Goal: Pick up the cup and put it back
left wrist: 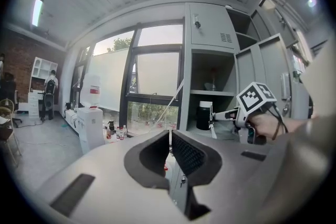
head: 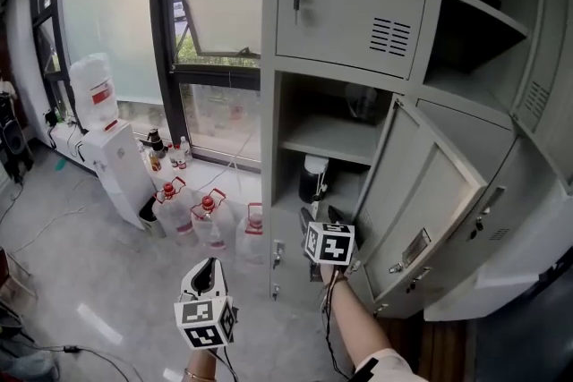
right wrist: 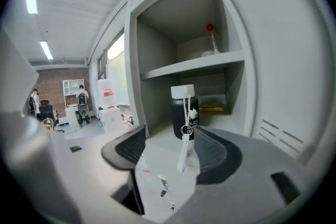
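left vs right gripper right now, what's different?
Left gripper jaws are together, empty; right gripper jaws stand apart, framing the black cup, not gripping it. Left sits back outside the locker; right is at its open compartment. Each carries a marker cube.

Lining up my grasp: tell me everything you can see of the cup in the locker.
The cup has a black body and a white lid; a white strap with a ring hangs down its front. It stands upright on the floor of the open locker compartment, under a shelf. The fingers of the right gripper stand apart before it, not gripping it.
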A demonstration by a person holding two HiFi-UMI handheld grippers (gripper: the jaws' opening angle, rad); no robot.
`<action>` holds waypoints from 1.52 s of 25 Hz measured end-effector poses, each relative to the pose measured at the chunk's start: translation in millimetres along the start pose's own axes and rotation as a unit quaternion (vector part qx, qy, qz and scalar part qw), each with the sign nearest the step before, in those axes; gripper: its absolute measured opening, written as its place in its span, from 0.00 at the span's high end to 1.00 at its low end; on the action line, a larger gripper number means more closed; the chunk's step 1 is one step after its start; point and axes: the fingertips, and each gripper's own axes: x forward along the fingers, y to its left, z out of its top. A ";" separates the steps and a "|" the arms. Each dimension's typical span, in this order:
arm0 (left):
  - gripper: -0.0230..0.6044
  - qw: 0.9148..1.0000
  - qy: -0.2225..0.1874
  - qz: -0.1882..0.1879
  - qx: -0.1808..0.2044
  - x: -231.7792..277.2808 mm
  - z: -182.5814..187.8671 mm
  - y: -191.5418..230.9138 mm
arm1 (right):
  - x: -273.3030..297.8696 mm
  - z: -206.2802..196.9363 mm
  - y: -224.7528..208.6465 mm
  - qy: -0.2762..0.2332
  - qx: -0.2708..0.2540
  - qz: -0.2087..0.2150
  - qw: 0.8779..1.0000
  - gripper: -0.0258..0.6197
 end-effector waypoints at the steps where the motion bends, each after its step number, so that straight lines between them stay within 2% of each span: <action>1: 0.94 1.000 0.001 -0.006 -0.003 -4.7 2.3 -4.1 | -11.1 -0.6 3.4 -0.004 0.000 0.000 1.000 0.53; 5: 0.94 1.000 -0.001 -0.029 -0.011 -23.7 13.2 -18.7 | -57.2 1.8 17.0 -0.023 -0.007 -0.006 1.000 0.66; 10: 0.94 0.999 -0.015 -0.051 -0.009 -46.9 26.4 -32.0 | -110.4 1.4 31.4 -0.040 -0.030 -0.011 0.999 0.75; 15: 0.94 0.997 -0.028 -0.073 -0.001 -69.4 41.4 -43.8 | -158.3 -1.6 37.8 -0.057 -0.026 -0.032 0.997 0.96; 16: 0.94 0.997 -0.028 -0.078 0.000 -74.5 43.4 -46.0 | -167.6 -4.5 38.4 -0.060 -0.023 -0.037 0.997 0.97; 24: 0.94 0.994 -0.025 -0.104 -0.012 -91.6 30.2 -50.8 | -233.0 -39.2 34.7 -0.060 0.003 -0.067 0.996 0.97; 30: 0.94 0.995 -0.011 -0.102 -0.015 -91.8 9.7 -55.8 | -262.4 -56.7 29.3 -0.049 0.005 -0.074 0.996 0.97; 38: 0.94 0.993 -0.006 -0.114 -0.015 -101.7 8.2 -86.1 | -272.7 -60.7 20.3 -0.043 -0.002 -0.054 0.998 0.97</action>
